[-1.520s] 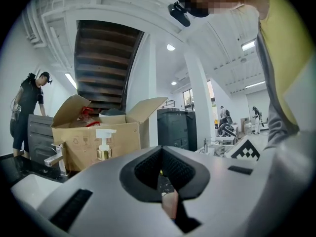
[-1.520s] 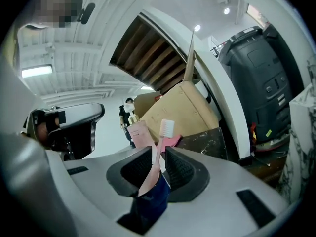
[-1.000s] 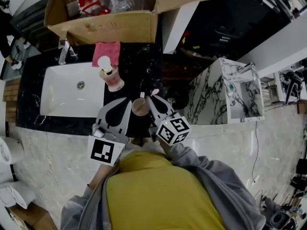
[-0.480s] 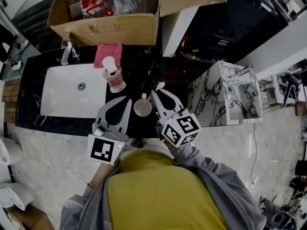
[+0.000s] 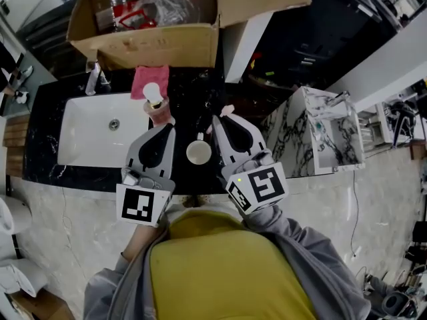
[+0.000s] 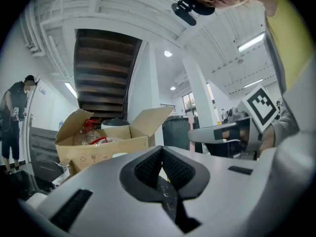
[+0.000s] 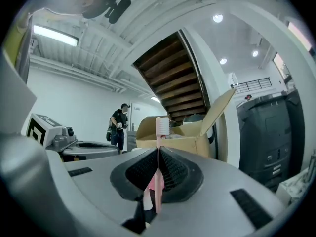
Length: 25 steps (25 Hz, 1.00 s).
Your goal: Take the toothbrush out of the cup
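A pale cup stands on the black counter between my two grippers, with nothing sticking out of it. My right gripper is shut on a pink toothbrush and holds it clear of the cup, off to the cup's right. In the right gripper view the toothbrush stands upright between the pads of the right gripper, bristle head on top. My left gripper is left of the cup, apart from it. In its own view the left gripper is shut with nothing in it.
A white sink with a faucet lies left of the cup. A pink bottle with a white cap, a pink cloth and an open cardboard box stand behind. A marble cabinet is at the right. A person stands far off.
My right gripper has risen and rolled with the toothbrush, lifting it clear of the cup. The left gripper has drifted up and slightly away from the cup.
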Available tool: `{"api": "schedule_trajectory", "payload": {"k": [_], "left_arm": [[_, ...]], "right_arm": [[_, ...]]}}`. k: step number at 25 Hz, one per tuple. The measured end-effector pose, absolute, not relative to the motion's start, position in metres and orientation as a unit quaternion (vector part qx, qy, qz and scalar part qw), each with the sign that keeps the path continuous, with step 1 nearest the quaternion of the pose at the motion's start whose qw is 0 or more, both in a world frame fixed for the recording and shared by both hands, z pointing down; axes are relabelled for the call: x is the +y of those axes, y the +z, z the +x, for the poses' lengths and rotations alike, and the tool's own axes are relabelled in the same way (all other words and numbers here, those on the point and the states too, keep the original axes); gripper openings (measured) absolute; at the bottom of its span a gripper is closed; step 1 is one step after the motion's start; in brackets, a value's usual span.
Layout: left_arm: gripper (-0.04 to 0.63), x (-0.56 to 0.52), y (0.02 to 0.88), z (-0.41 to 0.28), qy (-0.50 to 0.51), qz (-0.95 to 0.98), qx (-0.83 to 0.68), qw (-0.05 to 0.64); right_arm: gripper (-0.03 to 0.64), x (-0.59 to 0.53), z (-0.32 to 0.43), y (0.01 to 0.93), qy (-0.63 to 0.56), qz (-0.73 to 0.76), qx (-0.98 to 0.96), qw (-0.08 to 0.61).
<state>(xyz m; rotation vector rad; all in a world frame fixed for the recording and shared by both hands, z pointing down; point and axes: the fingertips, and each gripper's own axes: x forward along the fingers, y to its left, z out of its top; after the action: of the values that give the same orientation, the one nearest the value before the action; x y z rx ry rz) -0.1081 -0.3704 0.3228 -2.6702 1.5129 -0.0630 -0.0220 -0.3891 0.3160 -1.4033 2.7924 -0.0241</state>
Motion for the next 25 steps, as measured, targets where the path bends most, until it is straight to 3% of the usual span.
{"api": "schedule_trajectory", "payload": {"k": [25], "left_arm": [[0.002, -0.375, 0.301, -0.114, -0.017, -0.857, 0.514, 0.043]], "right_arm": [[0.021, -0.392, -0.016, 0.298, 0.016, -0.466, 0.885, 0.015]]}}
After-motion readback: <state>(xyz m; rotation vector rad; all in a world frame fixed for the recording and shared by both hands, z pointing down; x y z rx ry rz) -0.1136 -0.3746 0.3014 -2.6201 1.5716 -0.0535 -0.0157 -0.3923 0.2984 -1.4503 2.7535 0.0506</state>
